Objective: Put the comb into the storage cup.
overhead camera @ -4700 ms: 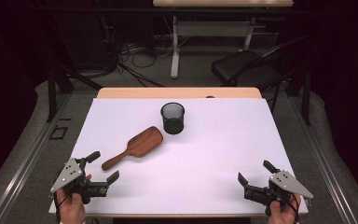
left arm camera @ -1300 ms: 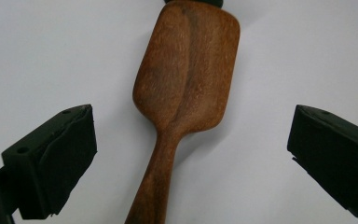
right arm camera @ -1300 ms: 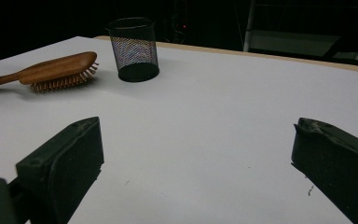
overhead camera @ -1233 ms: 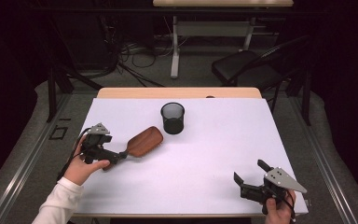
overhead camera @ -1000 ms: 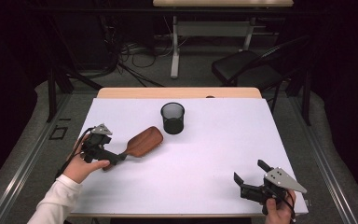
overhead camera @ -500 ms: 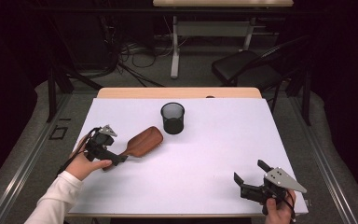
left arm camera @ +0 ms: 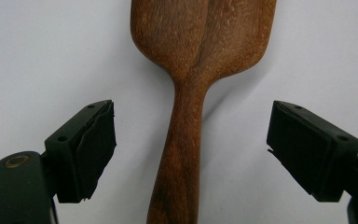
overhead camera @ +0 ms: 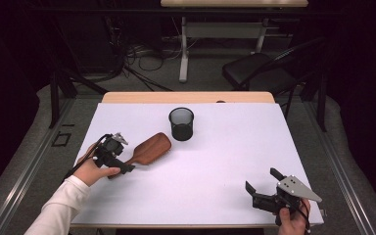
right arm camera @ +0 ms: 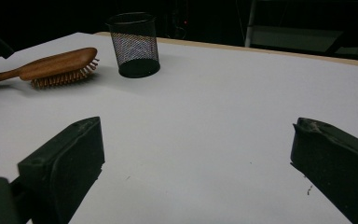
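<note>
The left hand-held gripper (overhead camera: 126, 168) reaches low over the white surface (overhead camera: 225, 161), its jaws straddling the handle of the brown wooden paddle hairbrush (left arm camera: 193, 93) and closing in, pads not yet touching. The handle's end is cut off. The right hand-held gripper (overhead camera: 260, 187) rests wide apart, empty.

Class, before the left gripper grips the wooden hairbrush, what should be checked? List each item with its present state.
1. Brown wooden hairbrush handle lies between the left gripper fingers: ok.
2. Fingers have just been closing but pads are not yet touching the handle: not ok.
3. Brush lies flat, bristles down, on the white table: ok.
4. Black mesh cup stands upright, apart from the brush: ok.
5. Right gripper open, far from the brush: ok.
</note>
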{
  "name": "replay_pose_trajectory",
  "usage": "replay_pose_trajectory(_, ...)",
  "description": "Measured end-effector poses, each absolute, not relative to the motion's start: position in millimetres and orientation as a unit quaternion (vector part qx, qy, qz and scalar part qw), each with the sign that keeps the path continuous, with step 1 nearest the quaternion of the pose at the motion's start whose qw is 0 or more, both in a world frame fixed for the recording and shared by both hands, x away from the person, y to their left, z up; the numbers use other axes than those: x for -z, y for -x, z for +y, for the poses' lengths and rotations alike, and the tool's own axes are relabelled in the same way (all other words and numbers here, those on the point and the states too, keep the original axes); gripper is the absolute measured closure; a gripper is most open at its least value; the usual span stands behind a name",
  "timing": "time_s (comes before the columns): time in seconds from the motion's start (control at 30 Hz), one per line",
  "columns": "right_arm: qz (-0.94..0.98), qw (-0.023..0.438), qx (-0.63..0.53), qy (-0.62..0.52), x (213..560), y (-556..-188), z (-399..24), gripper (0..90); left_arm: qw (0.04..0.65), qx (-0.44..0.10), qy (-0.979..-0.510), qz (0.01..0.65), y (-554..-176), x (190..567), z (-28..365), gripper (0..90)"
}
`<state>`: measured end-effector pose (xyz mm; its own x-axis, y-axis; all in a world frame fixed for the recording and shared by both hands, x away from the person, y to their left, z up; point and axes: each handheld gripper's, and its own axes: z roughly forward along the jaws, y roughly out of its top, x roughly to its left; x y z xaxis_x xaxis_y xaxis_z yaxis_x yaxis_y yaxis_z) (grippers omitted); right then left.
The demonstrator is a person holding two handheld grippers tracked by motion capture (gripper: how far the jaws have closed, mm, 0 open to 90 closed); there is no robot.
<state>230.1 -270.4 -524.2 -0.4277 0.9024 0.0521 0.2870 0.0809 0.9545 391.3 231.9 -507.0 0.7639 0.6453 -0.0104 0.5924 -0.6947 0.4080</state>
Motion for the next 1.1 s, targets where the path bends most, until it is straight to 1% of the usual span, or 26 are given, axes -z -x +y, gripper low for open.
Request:
replay_pose_trajectory(0.23,0.671,0.299,-0.514,-0.443,524.7,-230.4,-269.9,2.5,0.183,-0.059,-0.922,0.337,-395.9,511.9,230.7,16.0)
replay_pose_trajectory(0.43,0.673,0.296,-0.512,-0.443,525.0,-230.2,-269.3,2.9,0.171,-0.050,-0.922,0.344,-399.4,515.1,232.6,21.6)
replay_pose_trajectory(0.6,0.676,0.295,-0.511,-0.441,525.2,-230.4,-268.7,3.1,0.170,-0.047,-0.922,0.343,-400.9,514.7,234.3,22.3)
replay_pose_trajectory(0.87,0.678,0.294,-0.510,-0.441,525.2,-230.5,-269.1,3.5,0.142,-0.050,-0.932,0.331,-403.9,508.5,228.0,22.4)
replay_pose_trajectory(1.1,0.676,0.295,-0.511,-0.441,525.7,-230.9,-269.0,3.6,0.129,-0.053,-0.937,0.321,-406.6,507.2,220.8,22.5)
